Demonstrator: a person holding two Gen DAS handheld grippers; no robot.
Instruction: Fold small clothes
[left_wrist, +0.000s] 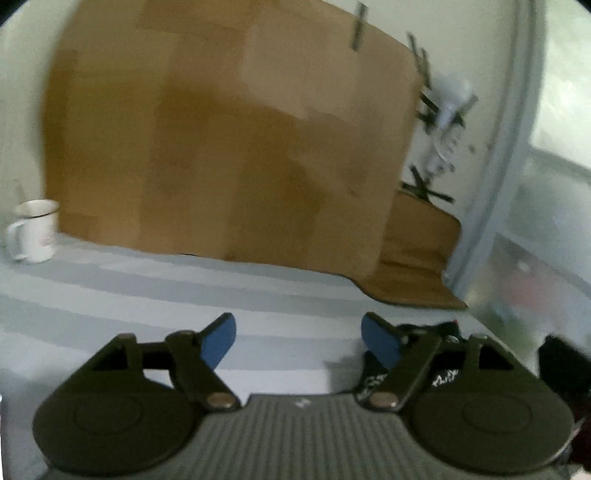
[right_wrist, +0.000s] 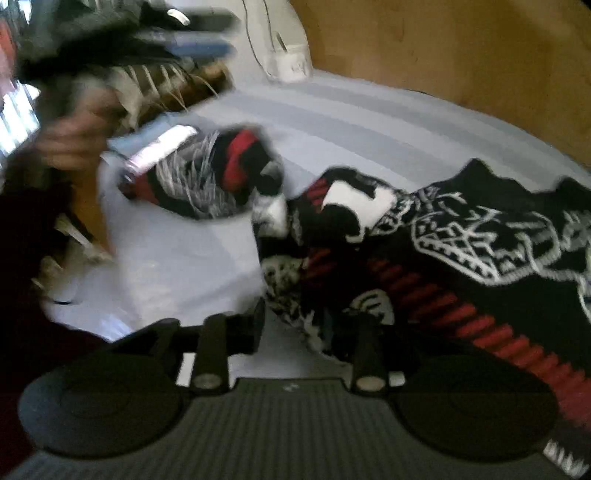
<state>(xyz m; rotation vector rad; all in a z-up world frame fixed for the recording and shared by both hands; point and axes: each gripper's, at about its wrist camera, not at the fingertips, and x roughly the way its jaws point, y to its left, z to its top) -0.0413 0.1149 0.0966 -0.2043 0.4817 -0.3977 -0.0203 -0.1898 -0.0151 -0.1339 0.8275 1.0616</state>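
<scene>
A: The knitted garment (right_wrist: 461, 236) is what we are folding, and it lies crumpled on the striped sheet (right_wrist: 351, 122), on the half of the sheet farther from the white mug (left_wrist: 35, 230). We judge the fold barely begun: one part spreads flat toward the sheet's far edge, the rest is bunched in a heap, and no clean crease shows anywhere.

B: Agreed. Our left gripper (left_wrist: 297, 341) has its blue-padded jaws spread wide with only bare sheet between them; it holds nothing. A dark scrap of the garment shows just beside its right finger, apart from the pads as far as we can see.

A: And our right gripper (right_wrist: 308, 328) sits at the near edge of the heap. Its jaws stand partly closed, but blur and dark cloth keep us from telling whether they pinch the knit or only hover by it.

B: A second patterned piece (right_wrist: 207, 177) lies apart from the heap, nearer the hand (right_wrist: 70, 140) across the sheet. Too smeared to say whether it is held or resting.

A: The knit looks thick and soft, black with white web-like lines and red ribbed bands. The sheet is smooth, in pale grey and white stripes. Behind it stands flat brown cardboard (left_wrist: 221, 147), stiff and matte.

B: So we still have spreading, folding and stacking left.
</scene>
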